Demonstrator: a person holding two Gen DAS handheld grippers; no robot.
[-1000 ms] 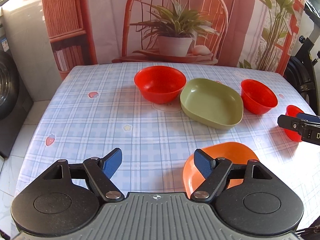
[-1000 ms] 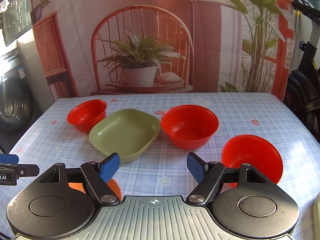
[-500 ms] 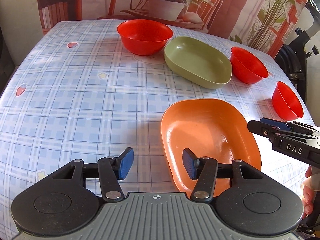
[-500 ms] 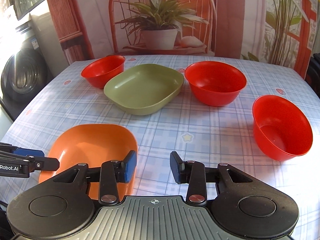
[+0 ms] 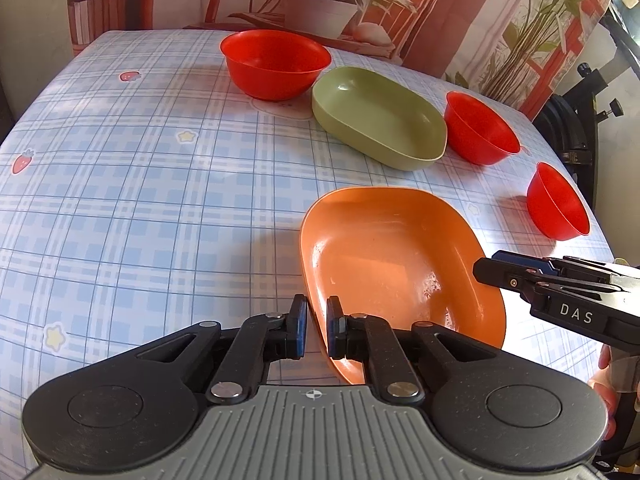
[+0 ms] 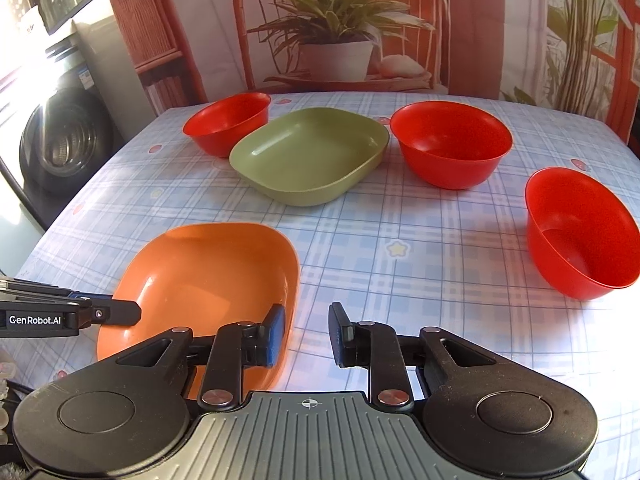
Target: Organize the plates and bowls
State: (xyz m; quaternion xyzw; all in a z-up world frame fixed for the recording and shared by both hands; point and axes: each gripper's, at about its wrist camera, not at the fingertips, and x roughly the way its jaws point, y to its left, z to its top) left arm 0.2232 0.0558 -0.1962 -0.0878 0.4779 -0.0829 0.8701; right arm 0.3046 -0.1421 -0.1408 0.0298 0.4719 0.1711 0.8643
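An orange plate [image 5: 396, 256] lies at the near edge of the table; it also shows in the right wrist view [image 6: 208, 276]. My left gripper [image 5: 316, 330] is shut on the orange plate's near left rim. My right gripper [image 6: 307, 334] is part open and empty, straddling the plate's near right rim without touching it. A green plate [image 5: 380, 120] [image 6: 310, 154] lies further back between red bowls. Three red bowls stand on the table: a large one [image 5: 276, 62] [image 6: 228, 122], a middle one [image 5: 480, 128] [image 6: 450, 142], and one at the right [image 5: 558, 200] [image 6: 580, 232].
The table has a blue checked cloth [image 5: 140, 184]. A printed backdrop with a chair and plant [image 6: 336, 40] hangs behind it. A washing machine [image 6: 64, 140] stands left of the table. Black exercise equipment [image 5: 580, 120] stands at the right edge.
Both grippers came down and forward to the orange plate. My left gripper's fingers closed from wide open onto its rim. My right gripper's fingers narrowed.
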